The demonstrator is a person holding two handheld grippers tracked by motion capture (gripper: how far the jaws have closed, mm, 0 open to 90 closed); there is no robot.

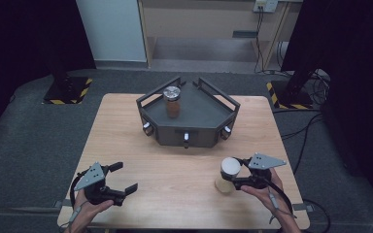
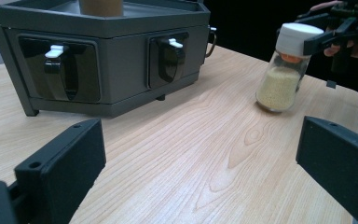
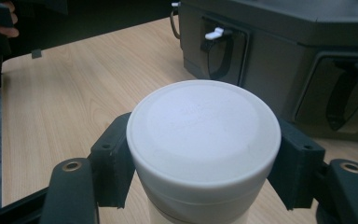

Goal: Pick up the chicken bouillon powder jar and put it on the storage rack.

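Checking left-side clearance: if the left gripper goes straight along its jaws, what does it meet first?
Probably nothing close: the open left gripper points over bare table. Farther along, the line runs between the dark rack and the jar in the right gripper; depth is unclear.

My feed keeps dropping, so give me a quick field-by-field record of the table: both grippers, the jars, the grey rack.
left gripper: left gripper open, holding nothing, low over the near left of the table
right gripper: right gripper shut on the white-capped jar at its cap
white-capped jar: pale yellow grains inside, tilted, base at or just above the wood
grey rack: grey rack at the far centre of the table, white-tipped latches on its sides
second jar: metal-lidded jar with brown contents, upright on the rack
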